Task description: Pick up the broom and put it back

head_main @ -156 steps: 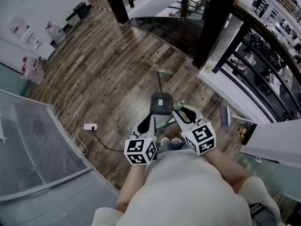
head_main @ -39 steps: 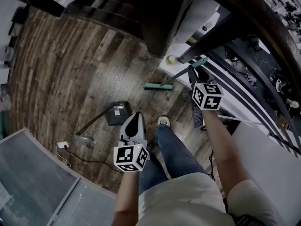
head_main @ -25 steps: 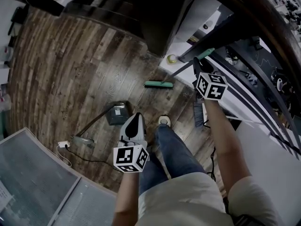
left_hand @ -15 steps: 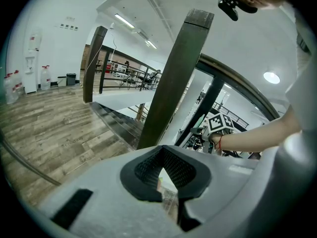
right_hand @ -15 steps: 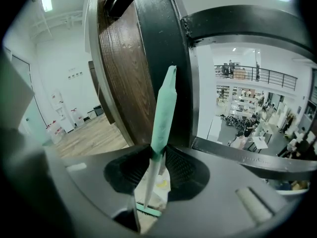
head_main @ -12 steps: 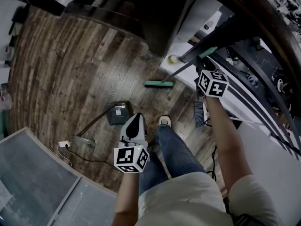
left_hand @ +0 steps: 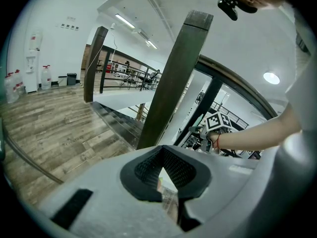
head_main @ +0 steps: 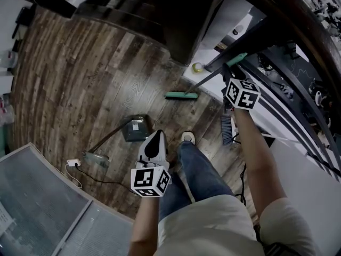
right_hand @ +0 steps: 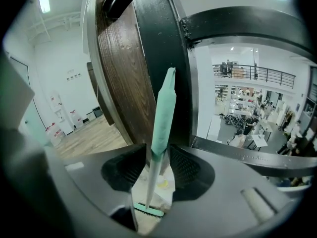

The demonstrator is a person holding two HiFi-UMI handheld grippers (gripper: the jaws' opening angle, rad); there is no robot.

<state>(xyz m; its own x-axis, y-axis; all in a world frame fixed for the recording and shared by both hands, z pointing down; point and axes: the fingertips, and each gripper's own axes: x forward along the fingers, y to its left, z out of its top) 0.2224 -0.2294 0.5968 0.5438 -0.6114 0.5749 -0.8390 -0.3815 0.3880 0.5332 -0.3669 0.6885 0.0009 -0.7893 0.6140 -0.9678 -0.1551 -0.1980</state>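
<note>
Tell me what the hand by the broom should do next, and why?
Probably draw the right gripper straight back, off the broom. Its jaws have just been opening and stand apart around the green handle, which seems to lean on the dark post with its head on the floor. A sideways pull might tip it.

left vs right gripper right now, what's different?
Left gripper is shut on nothing; right gripper has just been opening its jaws, the broom handle standing between them. Left gripper hangs low beside the person's leg; right gripper reaches out to the dark post. Both carry a marker cube.
</note>
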